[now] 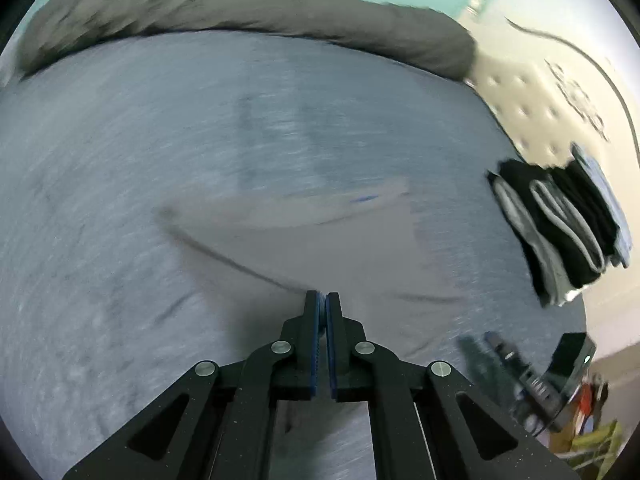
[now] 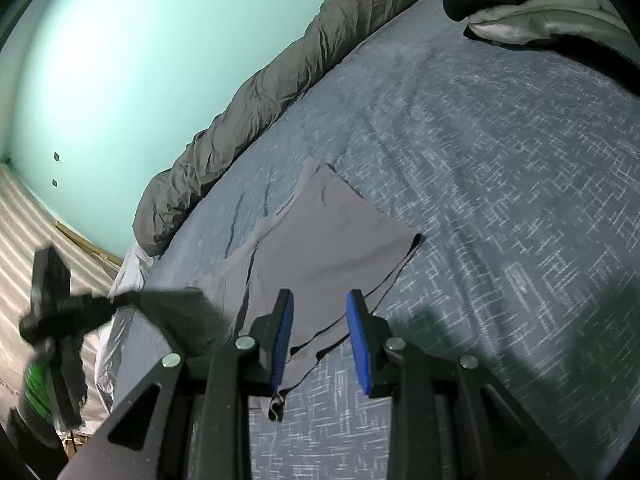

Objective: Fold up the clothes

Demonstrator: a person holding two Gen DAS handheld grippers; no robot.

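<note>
A light grey garment [image 1: 320, 248] with a dark hem lies spread on the blue patterned bedspread [image 1: 120, 160]. My left gripper [image 1: 322, 300] is shut on one edge of it, and a fold line runs from the cloth up to the fingertips. In the right wrist view that left gripper [image 2: 108, 302] is a blur at the left, pulling a corner of the garment [image 2: 328, 240] up off the bed. My right gripper [image 2: 320, 316] hangs open just above the garment's near hem, its blue pads [image 2: 284, 320] apart and pressing on nothing.
A stack of folded black and grey clothes [image 1: 560, 232] sits at the bed's right side, also at top right [image 2: 520, 4]. A rolled dark grey blanket [image 1: 240, 4] lies along the teal wall [image 2: 120, 60]. The right gripper [image 1: 500, 360] shows blurred at lower right.
</note>
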